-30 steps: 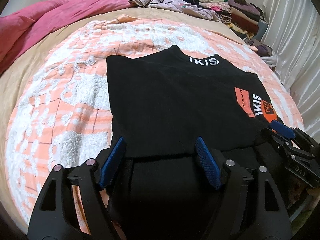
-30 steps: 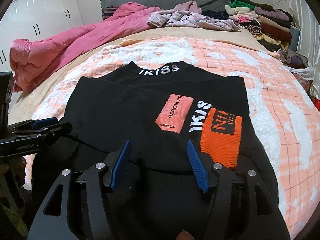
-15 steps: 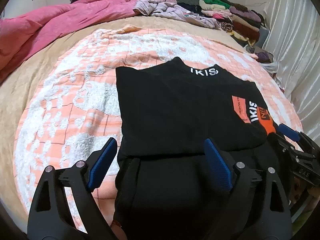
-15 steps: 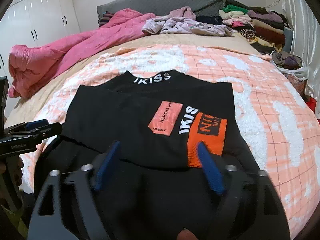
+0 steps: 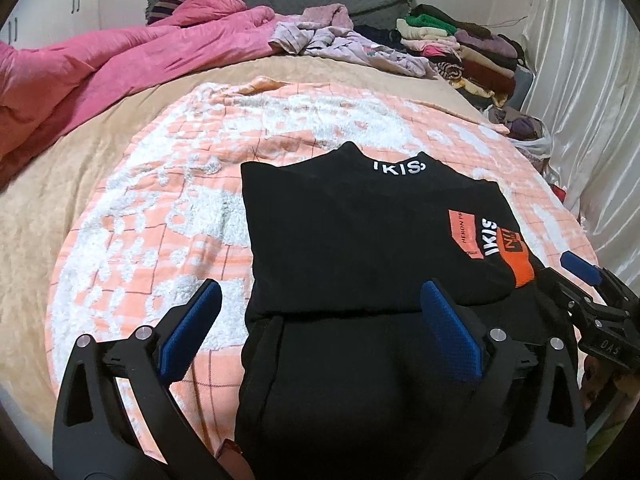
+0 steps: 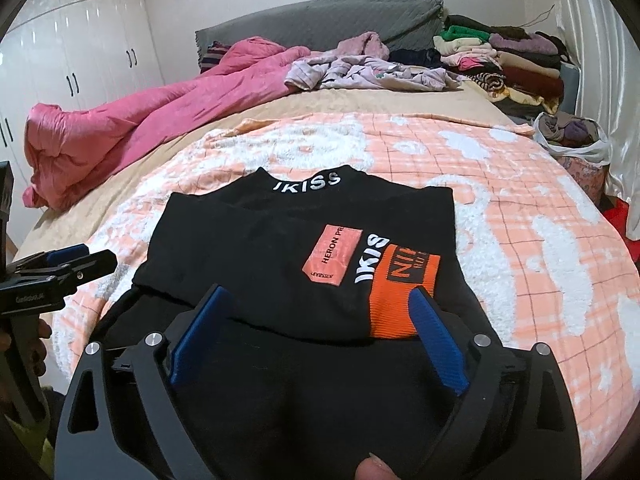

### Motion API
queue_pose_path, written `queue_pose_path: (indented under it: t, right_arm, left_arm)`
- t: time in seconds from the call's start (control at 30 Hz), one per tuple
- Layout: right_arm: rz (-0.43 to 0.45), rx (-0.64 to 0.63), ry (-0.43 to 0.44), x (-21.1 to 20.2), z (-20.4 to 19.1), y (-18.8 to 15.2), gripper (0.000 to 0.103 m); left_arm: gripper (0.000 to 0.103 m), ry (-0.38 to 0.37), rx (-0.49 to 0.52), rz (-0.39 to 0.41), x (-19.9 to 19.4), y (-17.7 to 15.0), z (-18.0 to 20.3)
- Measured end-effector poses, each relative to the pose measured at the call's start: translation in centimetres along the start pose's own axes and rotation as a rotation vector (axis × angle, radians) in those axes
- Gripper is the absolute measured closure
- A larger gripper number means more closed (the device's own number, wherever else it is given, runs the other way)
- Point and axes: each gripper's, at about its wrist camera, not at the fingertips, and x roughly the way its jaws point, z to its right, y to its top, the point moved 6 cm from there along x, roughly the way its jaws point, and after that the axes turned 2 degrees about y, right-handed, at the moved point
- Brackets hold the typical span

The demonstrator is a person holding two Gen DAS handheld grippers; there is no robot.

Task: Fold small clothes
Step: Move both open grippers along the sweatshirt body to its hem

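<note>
Left wrist view: a black sweater (image 5: 360, 240), folded with its lower part doubled up over the body, lies centre frame on an orange and white blanket (image 5: 160, 220). White collar lettering sits at upper centre, orange patches at the right. The left gripper (image 5: 320, 328) fills the bottom, its blue fingers spread wide and opening, nothing pinched; the sweater's near edge lies below and between them. The right gripper (image 5: 580, 280) shows at the right edge. A pink duvet (image 5: 120, 60) lies upper left.

Right wrist view: the sweater (image 6: 260, 264) is centre frame. The right gripper (image 6: 316, 332) at the bottom has its fingers apart and opening, clear of the cloth. The left gripper (image 6: 60, 268) enters at the left edge. Stacked clothes (image 6: 500, 60) sit upper right
</note>
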Motion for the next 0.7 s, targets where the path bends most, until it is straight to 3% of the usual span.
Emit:
queue_pose_path:
  t: [0.7]
  right_arm:
    - [0.028,-0.013,-0.022,-3.5,0.5,-1.2,0.007]
  left_arm:
    - [0.010,0.010,0.012,0.051,-3.5,-1.0,0.6]
